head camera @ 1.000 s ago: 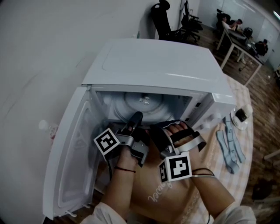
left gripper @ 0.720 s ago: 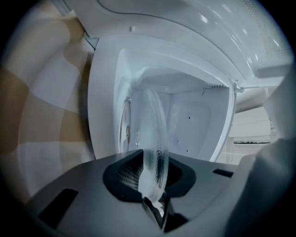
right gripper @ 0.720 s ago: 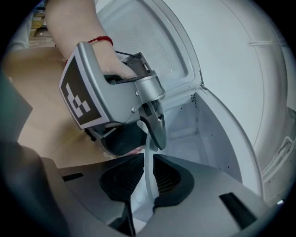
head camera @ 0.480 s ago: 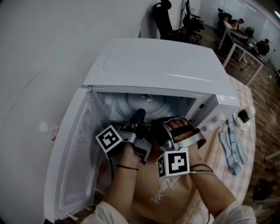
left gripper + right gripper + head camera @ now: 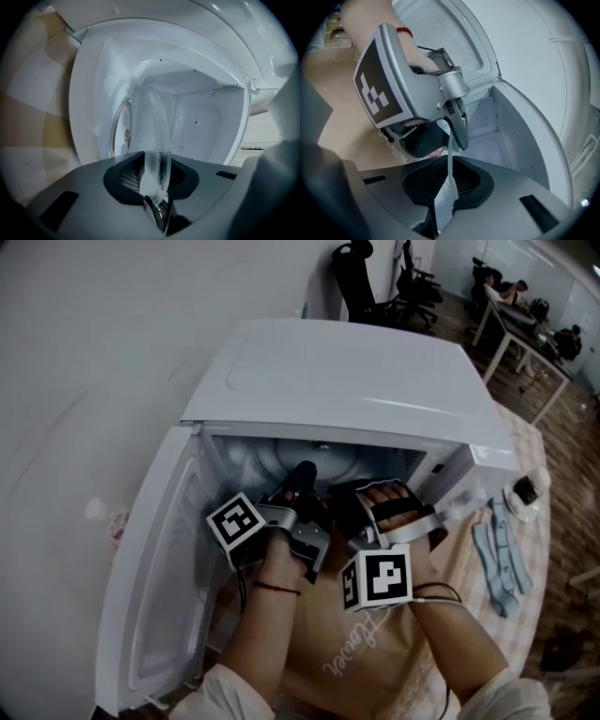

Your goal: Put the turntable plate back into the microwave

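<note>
The white microwave point(image 5: 347, 371) stands with its door point(image 5: 155, 587) swung open to the left. The clear glass turntable plate point(image 5: 270, 461) is partly inside the cavity. In the left gripper view the plate point(image 5: 154, 136) appears edge-on, reaching into the cavity point(image 5: 206, 117). My left gripper point(image 5: 302, 474) point(image 5: 157, 187) grips its near rim; its jaws have just been opening a little, with the rim still between the pads. My right gripper point(image 5: 351, 497) point(image 5: 450, 187) is shut on the rim beside it. The left gripper point(image 5: 450, 136) sits just ahead in the right gripper view, on the same plate point(image 5: 451, 173).
The microwave rests on a beige tablecloth point(image 5: 356, 662) close to a white wall at left. Pale blue strips point(image 5: 502, 554) and a small white holder point(image 5: 525, 493) lie at the right. Office chairs point(image 5: 366, 282) and people at desks are far behind.
Both grippers and the plate have edged slightly deeper into the microwave opening. Less of the plate shows under the microwave's top edge.
</note>
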`<state>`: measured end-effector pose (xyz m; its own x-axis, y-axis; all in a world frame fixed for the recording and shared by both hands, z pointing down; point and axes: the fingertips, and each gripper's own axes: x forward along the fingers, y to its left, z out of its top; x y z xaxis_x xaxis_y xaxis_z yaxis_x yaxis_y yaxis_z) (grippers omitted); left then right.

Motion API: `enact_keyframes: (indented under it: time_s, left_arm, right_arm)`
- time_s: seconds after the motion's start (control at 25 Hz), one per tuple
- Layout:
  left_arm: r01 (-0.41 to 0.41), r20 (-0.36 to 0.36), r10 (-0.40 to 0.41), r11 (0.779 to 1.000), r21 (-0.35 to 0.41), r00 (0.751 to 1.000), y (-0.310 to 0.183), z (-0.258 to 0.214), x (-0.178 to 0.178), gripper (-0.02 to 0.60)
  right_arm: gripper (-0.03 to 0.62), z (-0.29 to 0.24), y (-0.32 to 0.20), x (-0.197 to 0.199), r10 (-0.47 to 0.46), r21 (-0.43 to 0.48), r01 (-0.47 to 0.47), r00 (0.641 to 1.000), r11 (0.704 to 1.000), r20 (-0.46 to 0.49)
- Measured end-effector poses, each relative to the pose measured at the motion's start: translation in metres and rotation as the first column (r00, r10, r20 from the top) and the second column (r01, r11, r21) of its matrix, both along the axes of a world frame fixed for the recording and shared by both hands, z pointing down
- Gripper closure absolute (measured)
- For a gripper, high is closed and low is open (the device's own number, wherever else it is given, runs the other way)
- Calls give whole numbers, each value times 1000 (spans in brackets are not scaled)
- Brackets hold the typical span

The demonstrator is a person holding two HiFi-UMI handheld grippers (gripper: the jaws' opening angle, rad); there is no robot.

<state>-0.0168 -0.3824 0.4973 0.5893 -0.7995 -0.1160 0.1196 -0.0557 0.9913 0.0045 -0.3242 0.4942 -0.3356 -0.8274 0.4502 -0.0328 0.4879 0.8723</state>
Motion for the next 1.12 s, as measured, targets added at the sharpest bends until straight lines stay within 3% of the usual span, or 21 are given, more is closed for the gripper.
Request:
enact_keyframes:
  time_s: [0.8, 0.92, 1.12]
  left_arm:
    - [49, 26, -48, 997, -60, 999, -17, 4, 0, 517]
    - [25, 56, -23, 999, -35, 998, -16, 1, 1, 504]
    - [-82, 127, 87, 996, -45, 988, 4, 10, 9, 480]
  right_arm:
    - [543, 0, -18, 3, 12, -33, -11, 1000, 999, 16]
    - [543, 2, -19, 3, 22, -45, -21, 999, 999, 25]
    - [543, 10, -19, 6, 30, -64, -29, 999, 998, 16]
